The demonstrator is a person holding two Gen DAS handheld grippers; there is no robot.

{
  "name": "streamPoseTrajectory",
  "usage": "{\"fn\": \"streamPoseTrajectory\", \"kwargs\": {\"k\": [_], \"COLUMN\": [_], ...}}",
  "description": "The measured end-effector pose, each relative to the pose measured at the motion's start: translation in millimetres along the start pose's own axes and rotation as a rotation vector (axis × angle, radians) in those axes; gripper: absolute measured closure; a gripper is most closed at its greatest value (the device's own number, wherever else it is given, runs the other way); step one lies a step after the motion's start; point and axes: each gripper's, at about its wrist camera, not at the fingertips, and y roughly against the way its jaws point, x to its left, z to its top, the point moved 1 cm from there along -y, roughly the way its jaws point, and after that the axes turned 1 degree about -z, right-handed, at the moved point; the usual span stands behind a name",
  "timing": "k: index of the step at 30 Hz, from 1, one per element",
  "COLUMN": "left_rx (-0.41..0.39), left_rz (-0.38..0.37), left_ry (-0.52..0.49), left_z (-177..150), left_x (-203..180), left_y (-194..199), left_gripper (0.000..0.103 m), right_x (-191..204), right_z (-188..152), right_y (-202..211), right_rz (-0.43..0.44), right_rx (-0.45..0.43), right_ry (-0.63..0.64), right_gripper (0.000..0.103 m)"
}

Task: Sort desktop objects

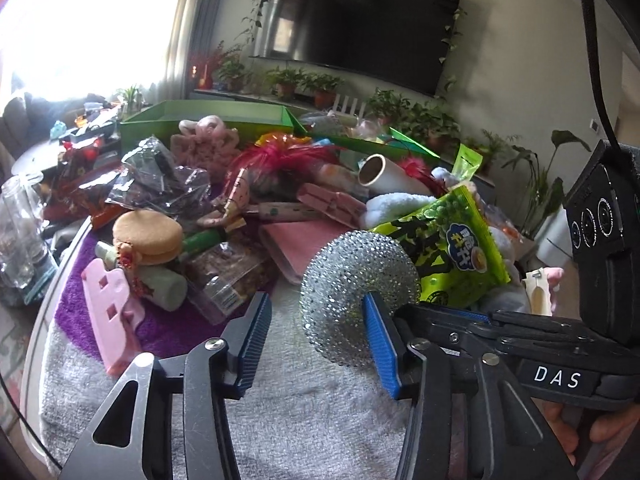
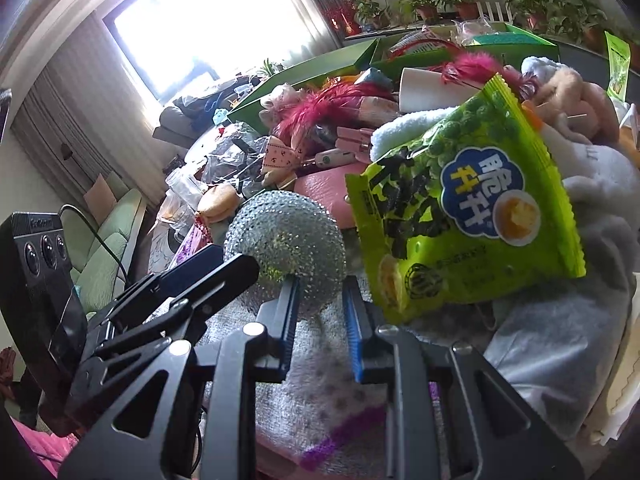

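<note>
A silver steel-wool scouring ball (image 1: 352, 288) rests on the grey towel in front of a heap of objects. My right gripper (image 2: 320, 304) is closed onto the ball's near edge (image 2: 288, 248); its blue pads pinch the ball. In the left wrist view the right gripper's arm reaches in from the right (image 1: 460, 332). My left gripper (image 1: 316, 340) is open and empty, its right finger beside the ball. A green pea snack bag (image 2: 464, 216) leans just right of the ball, also seen from the left wrist (image 1: 448, 248).
The heap holds a pink wallet (image 1: 296, 244), a round tan puff (image 1: 146, 236), a pink clip (image 1: 114, 312), a tape roll (image 1: 384, 176), red feathers (image 1: 288, 156) and plastic bags. Green boxes (image 1: 208, 118) stand behind. Glass jars (image 1: 20, 232) stand at left. A purple cloth (image 1: 80, 292) lies under the towel.
</note>
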Motion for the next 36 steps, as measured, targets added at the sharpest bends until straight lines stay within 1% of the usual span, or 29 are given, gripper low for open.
{"fn": "streamPoseTrajectory", "kwargs": {"k": [4, 7, 10, 14, 17, 21, 25, 26, 27, 30, 36], "left_rx": [0.013, 0.019, 0.028, 0.027, 0.028, 0.038, 0.052, 0.059, 0.065, 0.057, 0.056], "left_rz": [-0.018, -0.013, -0.005, 0.014, 0.017, 0.008, -0.010, -0.015, -0.023, -0.006, -0.020], "left_ry": [0.000, -0.014, -0.015, -0.018, -0.014, -0.017, -0.044, -0.050, -0.058, -0.103, -0.112], "left_z": [2, 3, 3, 4, 4, 3, 1, 0, -1, -2, 4], "left_x": [0, -2, -2, -1, 2, 4, 0, -3, -5, -12, -18], "left_y": [-5, -7, -6, -6, -6, -5, -7, -8, -10, -9, -4], "left_gripper": [0.057, 0.057, 0.057, 0.057, 0.057, 0.057, 0.057, 0.065, 0.067, 0.067, 0.068], "right_x": [-2, -4, -7, -4, 0, 0, 2, 3, 3, 5, 4], "right_z": [1, 3, 4, 7, 7, 8, 11, 11, 10, 10, 12], "right_y": [0, -1, 4, 4, 0, -1, -2, -4, -7, -8, 1], "right_rz": [0.014, 0.021, 0.009, 0.005, 0.015, 0.040, 0.021, 0.025, 0.030, 0.006, 0.001], "right_rx": [0.003, 0.005, -0.007, -0.006, 0.008, 0.015, 0.009, 0.018, 0.033, 0.036, 0.023], "right_ry": [-0.004, -0.015, -0.029, -0.003, 0.000, -0.018, 0.009, 0.013, 0.019, 0.046, 0.045], "right_gripper": [0.078, 0.078, 0.078, 0.078, 0.072, 0.070, 0.071, 0.071, 0.074, 0.077, 0.079]}}
